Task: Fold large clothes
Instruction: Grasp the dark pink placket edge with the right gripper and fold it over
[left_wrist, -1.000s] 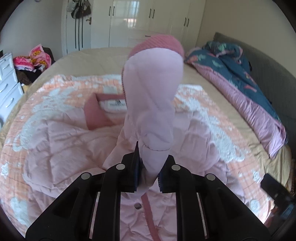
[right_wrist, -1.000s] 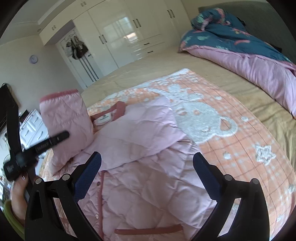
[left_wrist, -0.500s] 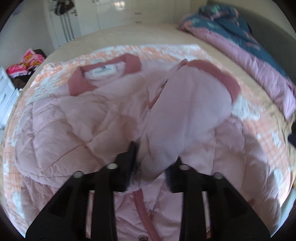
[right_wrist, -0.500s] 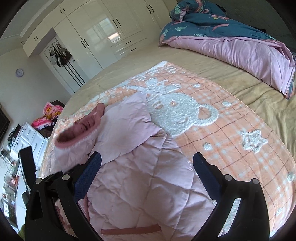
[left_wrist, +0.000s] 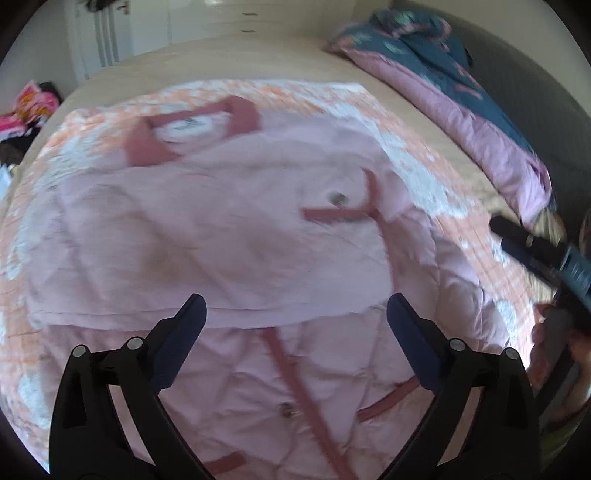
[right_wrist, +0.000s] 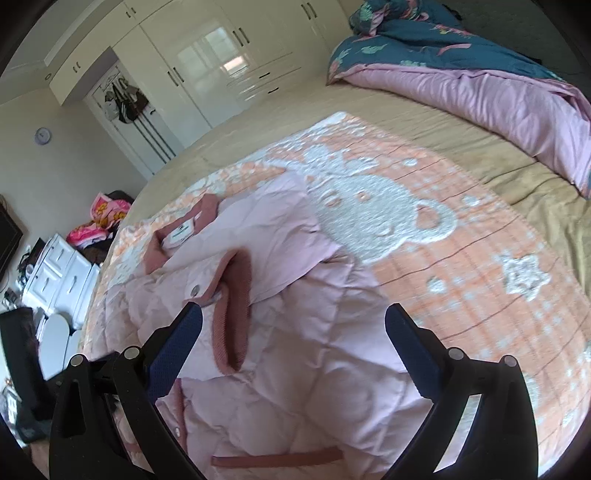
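Observation:
A pink quilted jacket (left_wrist: 229, 236) with dusty-rose trim lies spread on an orange blanket (right_wrist: 461, 266) on the bed. One sleeve (left_wrist: 207, 266) lies folded across its chest, its rose cuff (right_wrist: 232, 317) near the middle. My left gripper (left_wrist: 295, 325) is open and empty just above the folded sleeve. My right gripper (right_wrist: 291, 339) is open and empty above the jacket's lower right part; it also shows at the right edge of the left wrist view (left_wrist: 535, 251). The collar (left_wrist: 192, 129) lies at the far end.
A rumpled teal and pink duvet (right_wrist: 480, 74) lies along the bed's far right side. White wardrobes (right_wrist: 207, 74) stand behind the bed. A white drawer unit (right_wrist: 55, 273) and a pile of clothes (right_wrist: 99, 221) stand at the left.
My left gripper carried the sleeve down across the jacket's chest, let it go and opened. The sleeve now lies flat. My right gripper stayed open and shifted slightly.

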